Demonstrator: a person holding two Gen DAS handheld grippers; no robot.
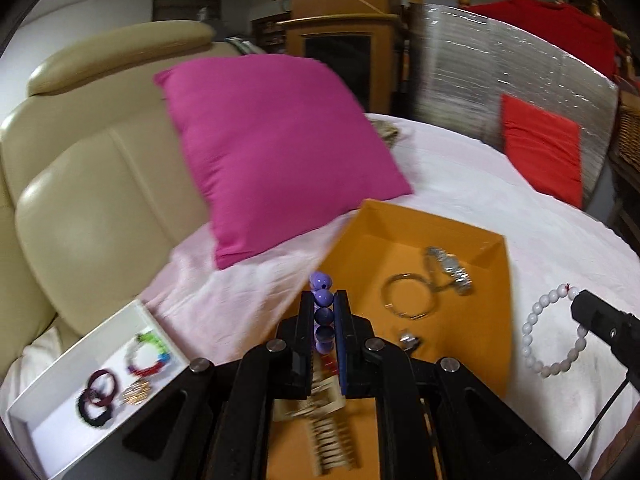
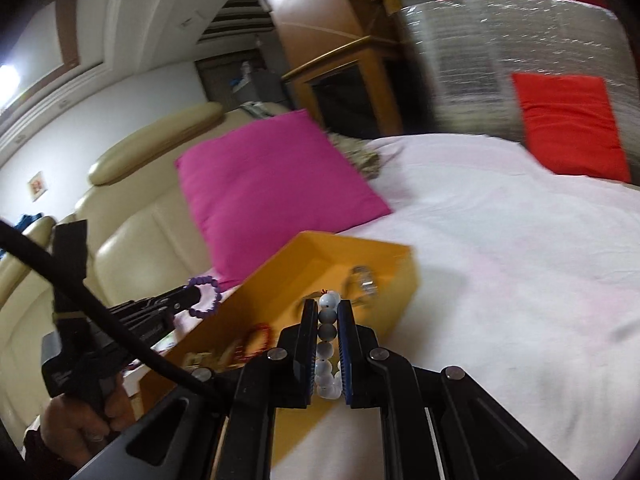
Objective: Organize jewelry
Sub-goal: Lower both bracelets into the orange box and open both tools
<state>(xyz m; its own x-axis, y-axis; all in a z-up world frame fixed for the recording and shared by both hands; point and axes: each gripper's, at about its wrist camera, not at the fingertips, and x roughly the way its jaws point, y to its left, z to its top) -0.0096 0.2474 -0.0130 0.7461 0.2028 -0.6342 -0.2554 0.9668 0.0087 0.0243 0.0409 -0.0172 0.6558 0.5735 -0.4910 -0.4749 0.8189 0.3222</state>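
Note:
My left gripper [image 1: 324,300] is shut on a purple bead bracelet [image 1: 322,297], held above the near-left edge of the orange tray [image 1: 496,320]. It also shows in the right wrist view [image 2: 196,295] with the purple bracelet [image 2: 208,294]. My right gripper [image 2: 329,307] is shut on a white bead bracelet [image 2: 328,330], held just right of the orange tray [image 2: 396,280]. The white bracelet [image 1: 548,332] hangs from the right gripper [image 1: 576,306] in the left wrist view. The tray holds a silver watch [image 1: 450,268], a thin bangle [image 1: 408,296] and a ring [image 1: 408,338].
A white tray [image 1: 52,412] at the lower left holds a multicoloured bracelet [image 1: 150,356], dark red hair ties [image 1: 100,396] and a gold piece [image 1: 136,394]. A pink cushion [image 1: 272,148] leans on a cream headboard [image 1: 92,184]. A red cushion [image 1: 540,148] lies on the white bedsheet [image 1: 460,184].

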